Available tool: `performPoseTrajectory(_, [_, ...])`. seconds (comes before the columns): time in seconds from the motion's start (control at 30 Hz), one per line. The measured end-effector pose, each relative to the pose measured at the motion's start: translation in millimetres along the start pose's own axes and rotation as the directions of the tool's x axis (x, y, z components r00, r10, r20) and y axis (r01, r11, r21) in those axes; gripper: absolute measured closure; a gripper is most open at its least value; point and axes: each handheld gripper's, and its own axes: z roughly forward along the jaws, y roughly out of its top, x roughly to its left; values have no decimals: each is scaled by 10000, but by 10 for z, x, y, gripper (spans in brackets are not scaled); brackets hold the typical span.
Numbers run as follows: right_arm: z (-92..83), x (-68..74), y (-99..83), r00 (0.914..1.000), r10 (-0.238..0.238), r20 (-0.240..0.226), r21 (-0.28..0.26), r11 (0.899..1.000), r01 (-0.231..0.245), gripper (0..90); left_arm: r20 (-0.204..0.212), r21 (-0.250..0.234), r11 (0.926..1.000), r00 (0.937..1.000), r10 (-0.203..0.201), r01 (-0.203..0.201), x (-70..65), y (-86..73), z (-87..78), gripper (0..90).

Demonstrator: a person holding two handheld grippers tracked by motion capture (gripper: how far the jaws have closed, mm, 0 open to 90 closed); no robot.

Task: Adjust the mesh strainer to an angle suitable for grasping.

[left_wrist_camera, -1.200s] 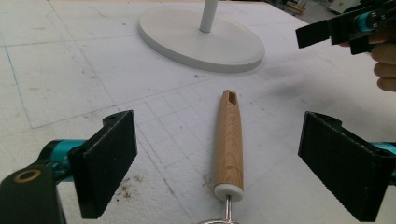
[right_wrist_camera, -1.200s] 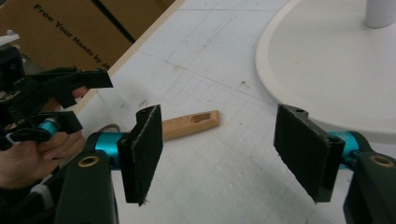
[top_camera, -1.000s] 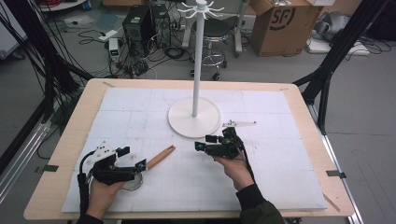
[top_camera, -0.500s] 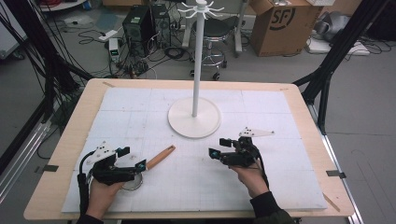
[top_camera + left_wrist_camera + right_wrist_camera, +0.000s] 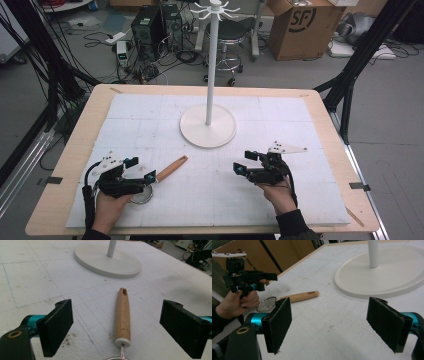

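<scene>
Both pairs of jaws stand wide with nothing pressed between them. On the left gripper [image 5: 136, 176] the black pads straddle the wooden handle [image 5: 123, 316] of a small strainer [image 5: 141, 194] without touching it, the handle running away from the jaws toward one o'clock and the wire bowl sitting right under the gripper's nose. On the right gripper [image 5: 248, 164] the jaws have just been opening the last bit of their travel, and between them there is only bare white mat [image 5: 200, 200]. Compared with a second ago, that hand has slid away from the round base of the white hanging stand [image 5: 208, 125], from just below its four o'clock edge out toward the table's right side, while the left hand has not budged. From the right gripper's view the strainer lies well off at ten o'clock, beside the other hand [image 5: 238, 303]. My read: the right side has backed off, and the pickup of the strainer falls to the left gripper, which only needs to close on the handle.
</scene>
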Motion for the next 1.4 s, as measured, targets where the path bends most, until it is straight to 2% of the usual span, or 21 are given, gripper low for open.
performPoseTrajectory(0.2, [-155,-46,-51,9997,13,262,-481,9988,-1,193,81,62,9999,9999,85,-85,-10,-4,15,122])
performPoseTrajectory(0.23, [-174,-51,-60,9991,-50,431,-592,9982,75,192,86,46,10000,9999,69,-70,-11,-4,16,122])
performPoseTrajectory(0.43, [-181,-97,-87,9968,279,747,-467,9986,-245,191,46,48,10000,10000,87,-88,-13,-2,12,122])
performPoseTrajectory(0.5, [-186,-96,-96,9920,237,1243,-406,9990,-188,191,49,46,9999,9999,90,-90,-15,-3,16,122])
performPoseTrajectory(0.6, [-218,-104,-92,9871,371,1558,-659,9975,-271,191,56,46,9999,9999,94,-94,-17,-4,17,122])
performPoseTrajectory(1.07, [-237,-141,-113,9831,574,1740,-794,9959,-441,191,32,78,9999,10000,94,-94,-10,-4,19,122])
performPoseTrajectory(1.3, [-247,-145,-120,9844,646,1635,-920,9945,-499,191,-85,233,9997,9999,110,-108,-18,1,31,122])
performPoseTrajectory(1.4, [-247,-151,-119,9849,660,1599,-959,9941,-511,192,46,359,9993,9999,128,-129,-22,0,55,134])
